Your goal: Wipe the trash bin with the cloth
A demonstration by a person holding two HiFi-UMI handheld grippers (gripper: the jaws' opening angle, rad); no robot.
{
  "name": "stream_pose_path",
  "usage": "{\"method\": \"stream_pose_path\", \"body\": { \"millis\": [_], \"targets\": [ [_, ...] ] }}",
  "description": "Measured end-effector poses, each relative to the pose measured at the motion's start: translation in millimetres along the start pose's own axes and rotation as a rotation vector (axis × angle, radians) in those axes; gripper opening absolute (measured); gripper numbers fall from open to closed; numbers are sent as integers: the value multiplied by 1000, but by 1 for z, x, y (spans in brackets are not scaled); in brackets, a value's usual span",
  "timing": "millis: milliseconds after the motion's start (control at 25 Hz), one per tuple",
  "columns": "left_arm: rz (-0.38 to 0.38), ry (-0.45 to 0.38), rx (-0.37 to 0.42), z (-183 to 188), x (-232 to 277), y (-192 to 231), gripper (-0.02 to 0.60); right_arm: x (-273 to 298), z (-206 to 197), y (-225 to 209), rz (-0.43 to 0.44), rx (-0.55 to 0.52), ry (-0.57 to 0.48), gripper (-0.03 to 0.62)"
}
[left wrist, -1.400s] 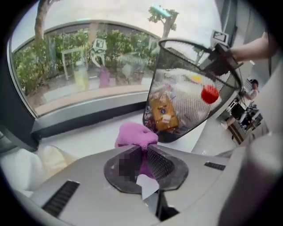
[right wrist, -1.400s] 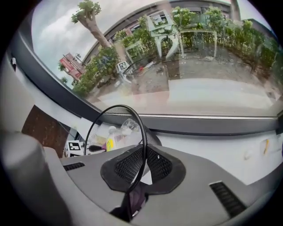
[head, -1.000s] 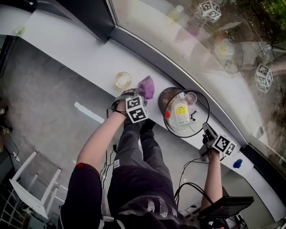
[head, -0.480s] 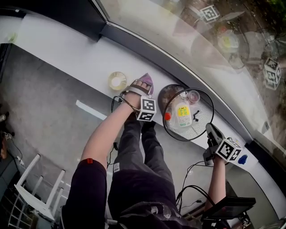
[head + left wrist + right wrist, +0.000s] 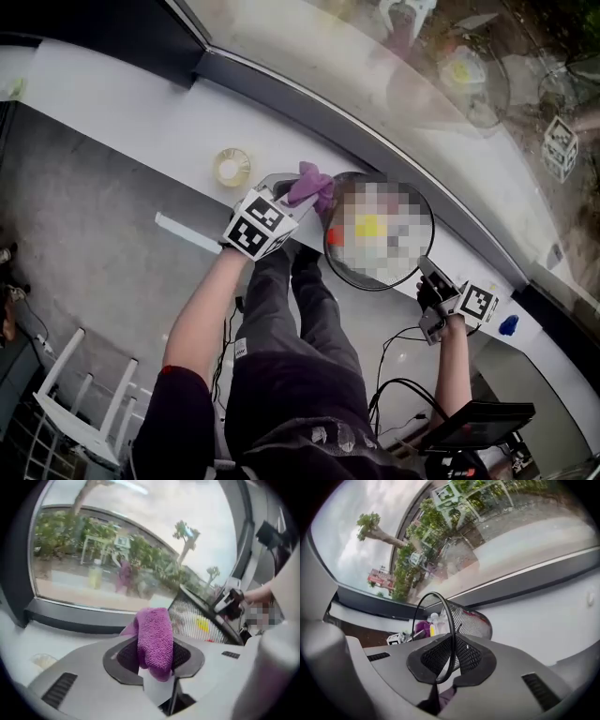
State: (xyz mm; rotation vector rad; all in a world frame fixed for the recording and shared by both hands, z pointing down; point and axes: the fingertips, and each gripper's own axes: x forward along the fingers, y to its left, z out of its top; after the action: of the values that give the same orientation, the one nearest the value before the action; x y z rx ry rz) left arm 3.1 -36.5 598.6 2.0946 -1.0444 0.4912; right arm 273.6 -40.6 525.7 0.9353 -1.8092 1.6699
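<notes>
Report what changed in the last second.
The left gripper swung the cloth right, up against the trash bin rim, its fingers closing on the cloth. The right gripper stayed at the rim's near side, fingers closing on it; the tape roll stayed put.

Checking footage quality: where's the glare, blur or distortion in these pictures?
Head view: reflections veil the window, a mosaic patch hides inside the trash bin. Left gripper view: fisheye bending, cloth sharp, right edge blurred. Right gripper view: bowed window, dark corners.
</notes>
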Motion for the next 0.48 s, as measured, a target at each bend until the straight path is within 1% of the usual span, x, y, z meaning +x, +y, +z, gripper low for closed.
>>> {"method": "stream_pose_path", "body": {
  "millis": [40, 80, 120, 240, 320, 360, 400, 480],
  "targets": [
    [2, -55, -18, 14, -10, -3, 112, -2, -5, -3, 20, 29, 2, 26],
    [5, -78, -1, 22, -16, -7, 112, -2, -10, -5, 43, 61, 2, 26],
    [2, -79, 36, 26, -19, -13, 112, -2, -15, -5, 66, 99, 0, 26],
    [-16, -28, 179, 26, -20, -32, 112, -3, -24, -3, 124, 245, -43, 28],
    [6, 14, 257, 16, -25, -42, 112, -5, -31, -2, 144, 326, -82, 31],
    [21, 23, 269, 11, -30, -47, 112, -6, -37, -2, 148, 365, -95, 33],
    [33, 22, 258, 6, -37, -53, 112, -6, -44, -1, 153, 409, -103, 34],
    [52, 9, 192, -6, -49, -64, 112, -4, -63, 3, 174, 515, -122, 34]
  ]
}}
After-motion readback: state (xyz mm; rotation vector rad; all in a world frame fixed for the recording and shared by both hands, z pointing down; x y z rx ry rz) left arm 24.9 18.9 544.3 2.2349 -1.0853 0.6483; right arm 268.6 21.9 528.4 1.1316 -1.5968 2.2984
